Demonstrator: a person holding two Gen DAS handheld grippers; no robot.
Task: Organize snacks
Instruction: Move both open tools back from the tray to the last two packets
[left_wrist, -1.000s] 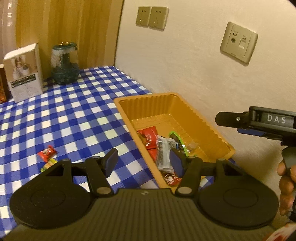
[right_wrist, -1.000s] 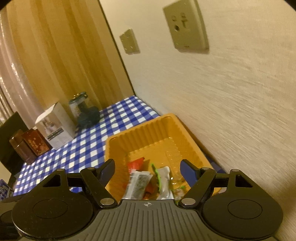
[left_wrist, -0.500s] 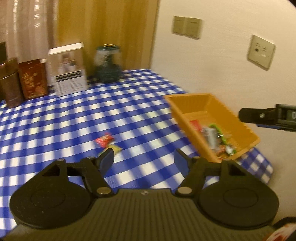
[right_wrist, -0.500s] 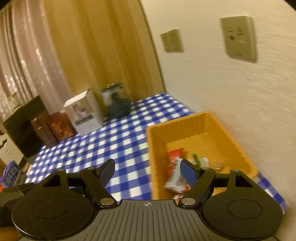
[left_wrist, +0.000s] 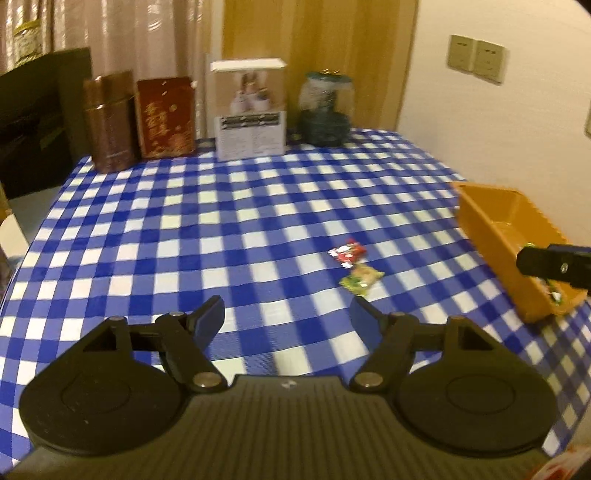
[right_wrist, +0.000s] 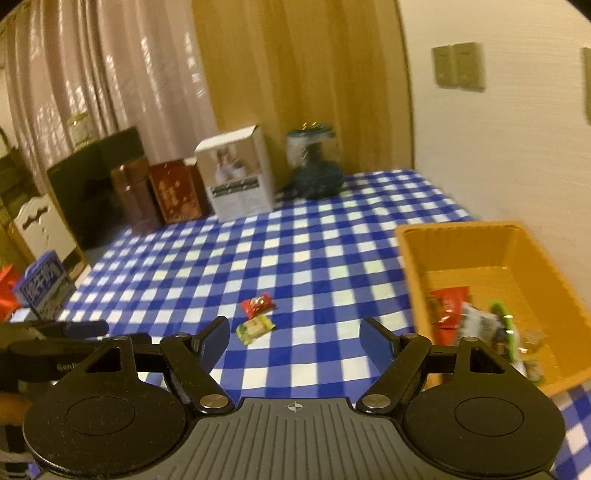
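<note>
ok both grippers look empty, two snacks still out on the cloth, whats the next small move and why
Probably bring the left gripper, whose empty jaws are opening, forward and down over the green snack, the nearer of the two loose packets. It and the red snack lie on the checked tablecloth, outside the orange tray that holds the rest. The right gripper is open and empty too.

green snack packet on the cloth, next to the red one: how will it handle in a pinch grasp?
The green packet lies flat on the checked tablecloth, so it is probably light and may slide when nudged. Its crinkly wrapper looks floppy and likely deforms between pads. The red packet almost touches it and could get dragged.
</note>
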